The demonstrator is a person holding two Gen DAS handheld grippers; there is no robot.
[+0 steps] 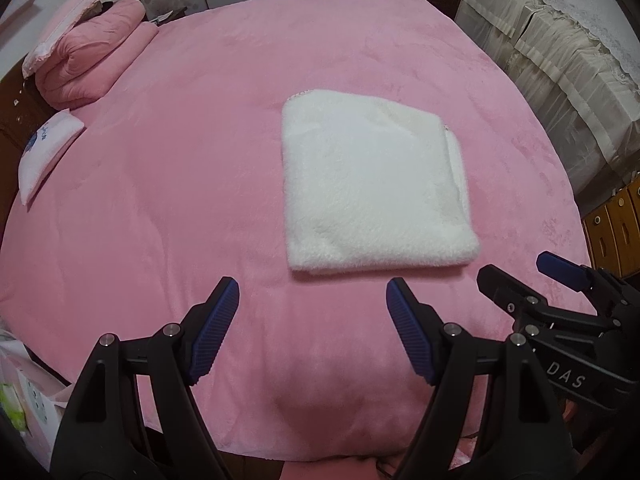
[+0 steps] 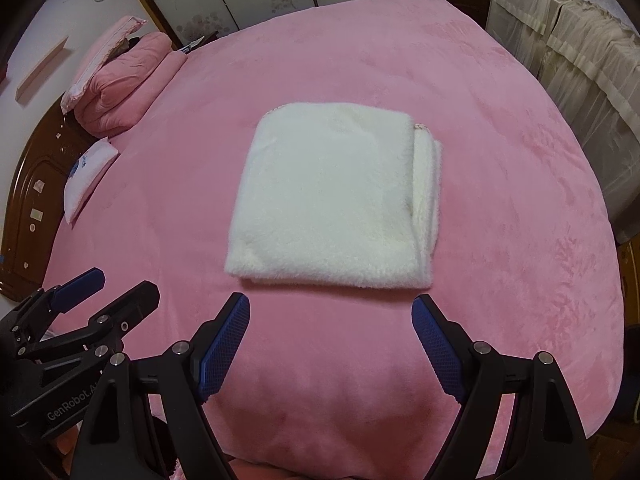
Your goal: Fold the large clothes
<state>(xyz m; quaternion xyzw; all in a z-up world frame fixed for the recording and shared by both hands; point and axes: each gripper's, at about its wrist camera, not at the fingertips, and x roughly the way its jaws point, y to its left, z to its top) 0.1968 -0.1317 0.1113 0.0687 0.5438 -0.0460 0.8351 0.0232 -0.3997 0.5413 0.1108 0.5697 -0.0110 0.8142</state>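
Fleece [image 1: 372,192], one white fluffy garment, lies folded square on the pink bed [image 1: 160,200]; left claw [image 1: 312,304] and right claw [image 2: 331,320] both gape empty.

The blue print on the small white pillow [image 1: 48,152] is too small to read.

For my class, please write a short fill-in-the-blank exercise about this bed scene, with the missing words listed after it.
1. The folded garment on the bed is ____ in colour.
2. The bed cover is ____.
3. Both the left gripper and the right gripper have their jaws ____.
4. Between the jaws of each gripper there is ____.

Missing words: white; pink; open; nothing
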